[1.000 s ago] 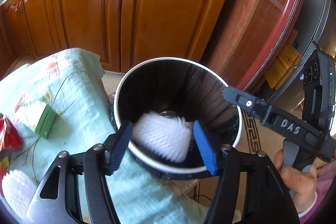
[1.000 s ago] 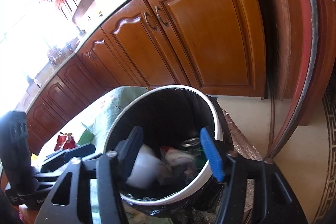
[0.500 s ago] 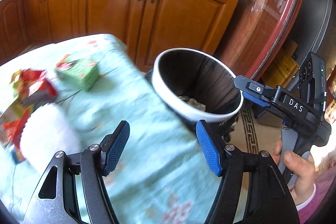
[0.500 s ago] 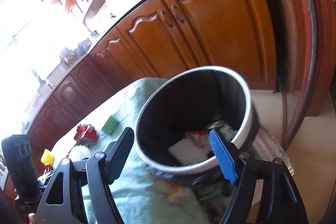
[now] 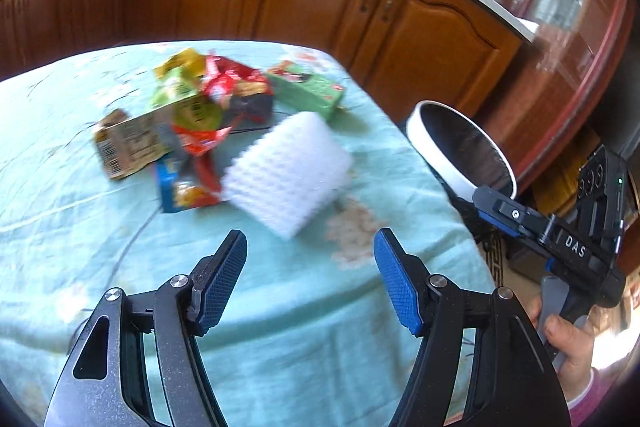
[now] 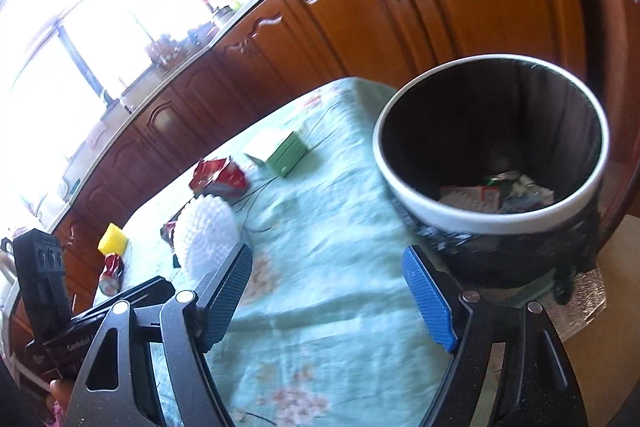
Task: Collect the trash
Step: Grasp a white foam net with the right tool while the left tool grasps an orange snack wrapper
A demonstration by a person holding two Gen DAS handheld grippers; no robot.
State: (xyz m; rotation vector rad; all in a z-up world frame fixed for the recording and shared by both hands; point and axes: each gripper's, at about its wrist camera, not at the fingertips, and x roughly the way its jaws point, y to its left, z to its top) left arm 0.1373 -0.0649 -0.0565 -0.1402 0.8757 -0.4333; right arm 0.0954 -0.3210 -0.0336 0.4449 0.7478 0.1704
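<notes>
Both the left gripper and the "DAS"-marked right gripper gape empty.

On the surface a foam net lies just right of the wrappers; a box lies behind it; the bin stands off the surface's right edge, trash inside.
</notes>
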